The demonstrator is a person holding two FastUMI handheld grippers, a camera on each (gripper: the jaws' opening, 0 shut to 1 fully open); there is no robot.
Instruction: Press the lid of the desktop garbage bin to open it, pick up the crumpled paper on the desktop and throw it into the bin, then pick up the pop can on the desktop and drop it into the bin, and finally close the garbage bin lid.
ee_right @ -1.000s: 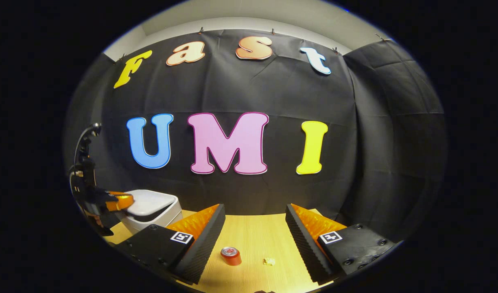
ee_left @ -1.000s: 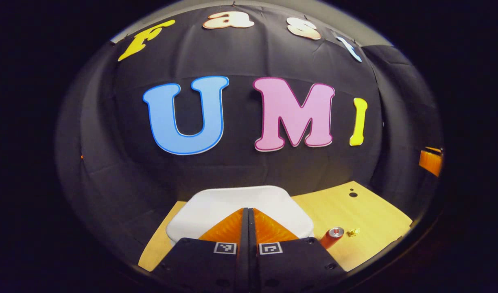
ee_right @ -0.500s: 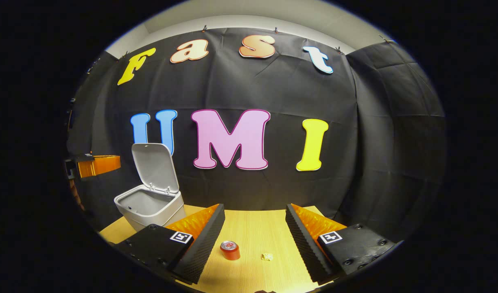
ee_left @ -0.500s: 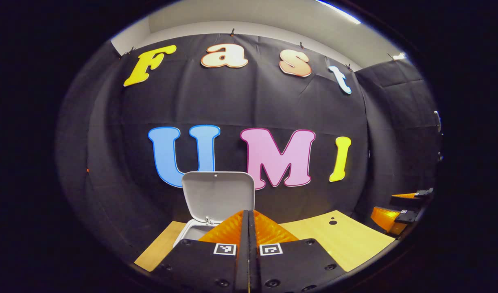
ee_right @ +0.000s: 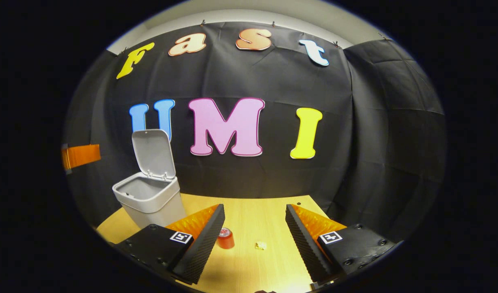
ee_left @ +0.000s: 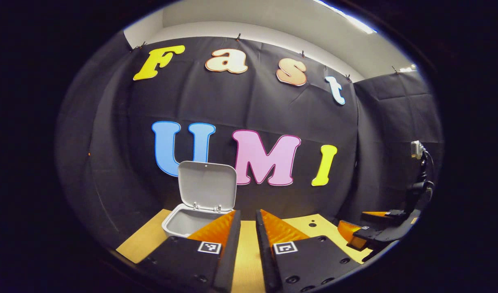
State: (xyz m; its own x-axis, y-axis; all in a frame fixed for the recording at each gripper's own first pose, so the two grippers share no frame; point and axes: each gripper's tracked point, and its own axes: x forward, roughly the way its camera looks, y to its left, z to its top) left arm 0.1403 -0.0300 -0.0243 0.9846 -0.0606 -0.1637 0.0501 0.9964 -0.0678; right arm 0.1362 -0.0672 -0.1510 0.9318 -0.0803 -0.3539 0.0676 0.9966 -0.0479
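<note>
Bin (ee_right: pixel 149 199) lid (ee_right: pixel 152 152) up; crumpled paper (ee_right: pixel 260 245), pop can (ee_right: pixel 225 238) on desktop (ee_right: pixel 253 219), unpicked. Right gripper (ee_right: pixel 255 228) fingers wide apart, left gripper (ee_left: pixel 247 236) narrowly parted, both empty.

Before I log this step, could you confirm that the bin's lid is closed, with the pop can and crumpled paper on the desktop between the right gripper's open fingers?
Not quite: the lid stands open above the garbage bin, as the right gripper view shows. The rest holds: the pop can and crumpled paper lie on the desktop between the right gripper's open fingers.
</note>
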